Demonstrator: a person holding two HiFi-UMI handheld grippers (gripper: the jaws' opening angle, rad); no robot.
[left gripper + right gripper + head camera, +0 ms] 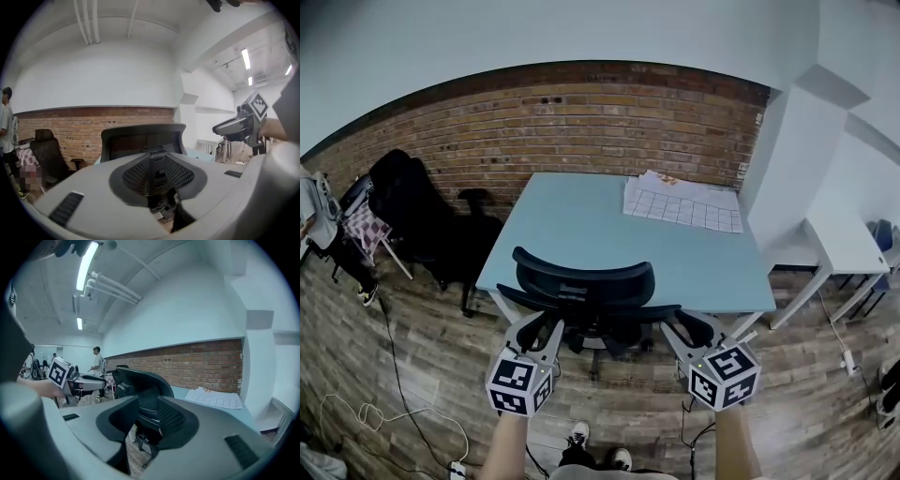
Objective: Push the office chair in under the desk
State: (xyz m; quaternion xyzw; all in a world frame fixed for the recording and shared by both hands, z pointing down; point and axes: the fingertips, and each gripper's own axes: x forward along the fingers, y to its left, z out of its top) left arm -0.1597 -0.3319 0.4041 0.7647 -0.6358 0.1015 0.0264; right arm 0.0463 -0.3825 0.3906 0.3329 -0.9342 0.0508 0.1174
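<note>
**Claws set on the chair back, ready for the shove**

The office chair (pixel 581 279) faces the desk (pixel 581 220) with its back to the person, seat at the front edge and not yet tucked under. The left gripper (pixel 539 326) pinches the left end of the backrest's lower bar, and the right gripper (pixel 692 328) pinches the right end. Each gripper view shows dark frame pressed between the pads. I'd say the hold is taken, and an even push toward the brick wall comes next. The desk's white legs flank the gap, so the chair must go in square. A black chair (pixel 412 211) crowds the left and a white table (pixel 839 246) the right
</note>
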